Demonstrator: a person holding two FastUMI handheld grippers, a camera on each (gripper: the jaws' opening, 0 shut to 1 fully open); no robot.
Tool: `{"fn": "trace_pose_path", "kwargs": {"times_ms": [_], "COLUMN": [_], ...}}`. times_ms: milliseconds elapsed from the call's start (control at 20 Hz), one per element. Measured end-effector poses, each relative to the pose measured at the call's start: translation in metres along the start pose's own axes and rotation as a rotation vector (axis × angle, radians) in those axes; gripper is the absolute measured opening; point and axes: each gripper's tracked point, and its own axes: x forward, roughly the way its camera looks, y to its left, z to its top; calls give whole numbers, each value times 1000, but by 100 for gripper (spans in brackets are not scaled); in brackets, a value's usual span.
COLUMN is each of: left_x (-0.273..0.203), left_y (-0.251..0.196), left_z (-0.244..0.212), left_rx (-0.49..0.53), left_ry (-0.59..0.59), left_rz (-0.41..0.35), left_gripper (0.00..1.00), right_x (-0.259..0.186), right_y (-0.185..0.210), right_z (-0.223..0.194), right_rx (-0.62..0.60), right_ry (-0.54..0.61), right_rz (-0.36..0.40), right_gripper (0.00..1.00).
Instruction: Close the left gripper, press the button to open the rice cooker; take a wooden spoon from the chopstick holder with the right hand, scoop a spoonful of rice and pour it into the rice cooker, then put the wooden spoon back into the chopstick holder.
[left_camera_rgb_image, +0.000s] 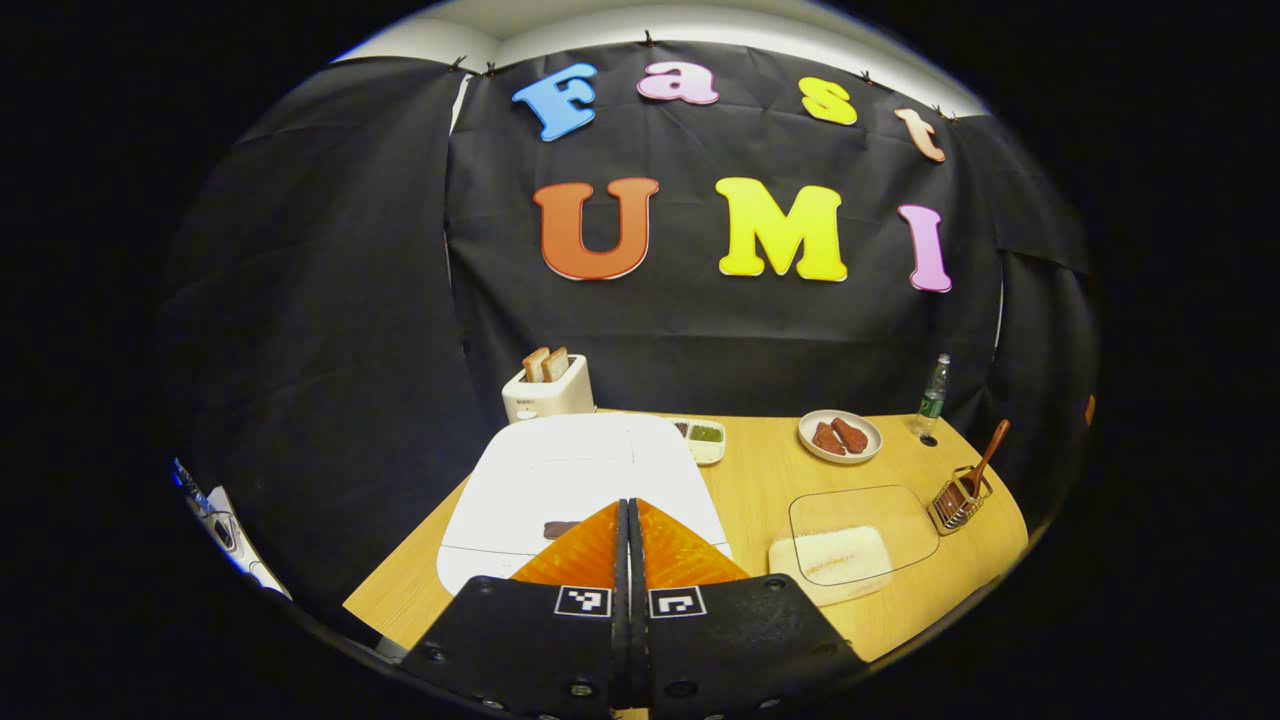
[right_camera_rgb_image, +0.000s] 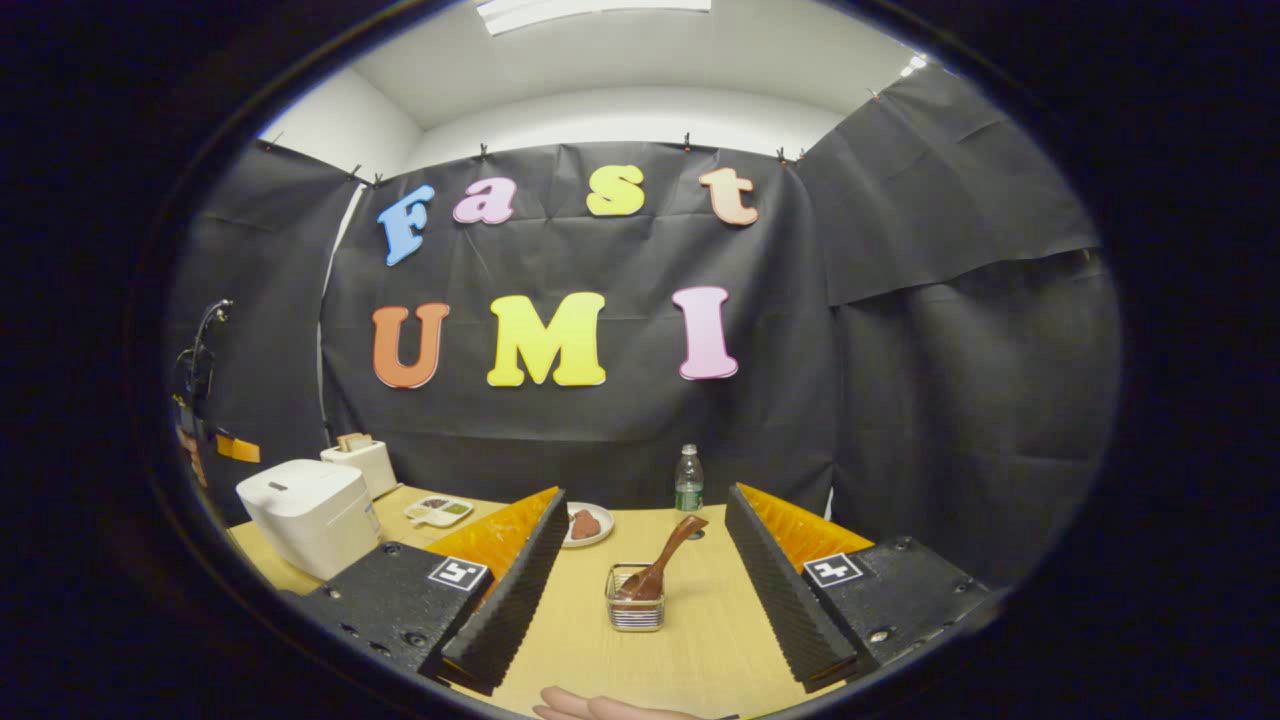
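Jaws of the left gripper (left_camera_rgb_image: 629, 520) pressing together with nothing between them, hovering low over the white lid of the rice cooker (left_camera_rgb_image: 570, 480), tips pointing close beside the dark button (left_camera_rgb_image: 561, 528) near the lid's front edge; whether touching it, impossible to tell. Jaws of the right gripper (right_camera_rgb_image: 640, 555) spreading wide apart, grasping nothing, framing the wire chopstick holder (right_camera_rgb_image: 634, 610) standing between them a little ahead on the wooden table (right_camera_rgb_image: 690, 650). Leaning in that holder, the wooden spoon (right_camera_rgb_image: 662, 570), handle tilting up and to the right. Sitting right of the cooker in the left gripper view, a clear container of rice (left_camera_rgb_image: 835, 555), lying near the table's front edge. Standing farther back: a toaster (left_camera_rgb_image: 547, 392) holding two slices, a small divided dish (left_camera_rgb_image: 703, 438), a plate of reddish food (left_camera_rgb_image: 840, 436) and a plastic bottle (left_camera_rgb_image: 932, 398). Showing at the bottom of the right gripper view, part of a hand (right_camera_rgb_image: 610, 708).
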Motion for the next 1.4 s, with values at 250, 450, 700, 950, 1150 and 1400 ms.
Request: {"fn": "trace_pose_path", "kwargs": {"times_ms": [250,450,700,950,1150,1400], "left_x": [28,47,51,53,54,55], "left_y": [11,21,26,27,27,25], "left_z": [-18,-35,-46,-51,-50,-51], "left_rx": [8,14,6,2,17,-11], "left_ry": [84,138,172,220,240,338], "left_rz": [38,54,47,35,67,38], "left_gripper": [0,7,0,0,0,0], "right_x": [8,11,12,13,12,7], "right_y": [-6,-4,-4,-12,-20,-27], "right_z": [-3,-10,-15,-23,-35,-37], "right_rx": [-21,-28,-48,-37,-22,-18], "right_ry": [-14,2,2,12,35,40], "right_rz": [-28,-6,1,0,-1,-5], "right_gripper": [100,99,99,99,99,99]}}
